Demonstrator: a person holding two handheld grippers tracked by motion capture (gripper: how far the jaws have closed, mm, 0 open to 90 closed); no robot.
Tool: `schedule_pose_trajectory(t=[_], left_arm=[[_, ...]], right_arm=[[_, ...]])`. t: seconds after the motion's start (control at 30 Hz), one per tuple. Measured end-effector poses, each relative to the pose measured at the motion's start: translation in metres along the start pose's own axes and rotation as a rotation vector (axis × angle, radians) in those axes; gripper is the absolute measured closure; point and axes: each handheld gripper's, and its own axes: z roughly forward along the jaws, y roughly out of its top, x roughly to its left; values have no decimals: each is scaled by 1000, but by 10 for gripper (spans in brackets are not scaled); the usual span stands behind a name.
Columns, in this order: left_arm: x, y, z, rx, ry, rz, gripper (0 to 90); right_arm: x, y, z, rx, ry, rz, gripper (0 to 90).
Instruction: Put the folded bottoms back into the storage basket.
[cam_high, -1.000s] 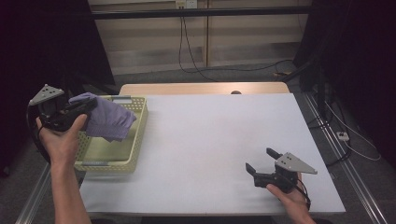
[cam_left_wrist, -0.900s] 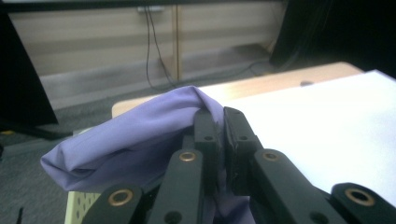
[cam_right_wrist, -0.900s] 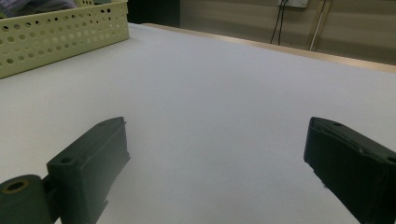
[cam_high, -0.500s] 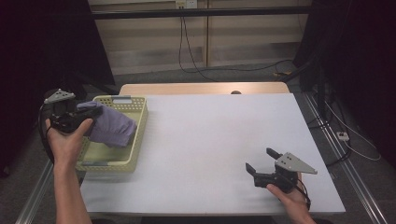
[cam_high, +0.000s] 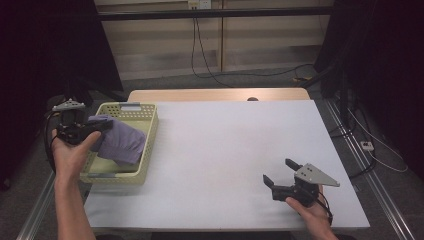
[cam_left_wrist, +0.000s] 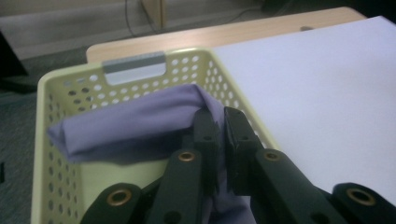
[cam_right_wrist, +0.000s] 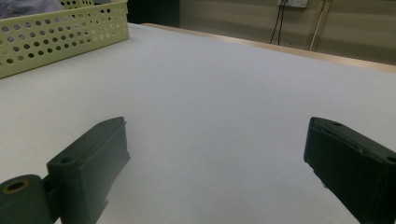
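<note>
A folded purple cloth hangs over the pale yellow perforated basket at the table's left edge. My left gripper is shut on the cloth's near end. In the left gripper view the cloth is pinched between the black jaws of my left gripper, above the basket. My right gripper rests open on the white tabletop at the front right, jaws wide apart with nothing between them. The right gripper looks across bare table toward the basket.
The white tabletop spreads between the basket and my right gripper. A wooden strip runs along the table's far edge. Cables lie on the floor behind, and metal rails flank the table.
My left gripper has carried the purple cloth down and toward the basket's near left side; the cloth now sags lower into the basket. The right gripper has stayed still.
</note>
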Motion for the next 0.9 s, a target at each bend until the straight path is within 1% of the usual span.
schedule_pose_trajectory(t=[0.03, 0.13, 0.17, 0.2, 0.37, 0.47, 0.53, 0.63, 0.7, 0.77, 0.83, 0.87, 0.9], left_arm=[[1, -1, 1, 10, 14, -8, 849], [2, -3, 6, 44, 57, -10, 848], [3, -3, 7, 45, 63, -12, 848], [4, -4, 8, 46, 62, -23, 847], [10, -8, 11, 65, 103, -42, 846], [14, -11, 14, 69, 127, -79, 846], [17, -12, 17, 84, 138, -86, 846], [19, -15, 21, 110, 168, -95, 846], [20, -16, 23, 125, 168, -95, 846], [19, -16, 26, 122, 178, -94, 846], [18, -14, 26, 102, 145, -101, 846], [17, -13, 26, 86, 133, -102, 846], [15, -11, 25, 84, 131, -94, 846]], right_arm=[[0, 0, 0, 0, -1, -1, 61], [0, 0, 1, 3, -1, 0, 61], [0, 0, 2, 5, -1, 3, 61], [0, 0, 2, 4, 0, 0, 61], [1, 0, 1, 2, -1, -3, 61], [0, 0, 1, 2, 1, -3, 62], [1, 0, 1, 3, 3, -6, 62], [1, 0, 1, 3, 3, -6, 62], [1, 0, 1, 3, 2, -6, 62], [1, 0, 1, 4, 2, -6, 62], [1, 0, 1, 5, 3, -6, 62], [1, 0, 1, 6, 4, -7, 62], [1, 0, 1, 5, 4, -8, 62]])
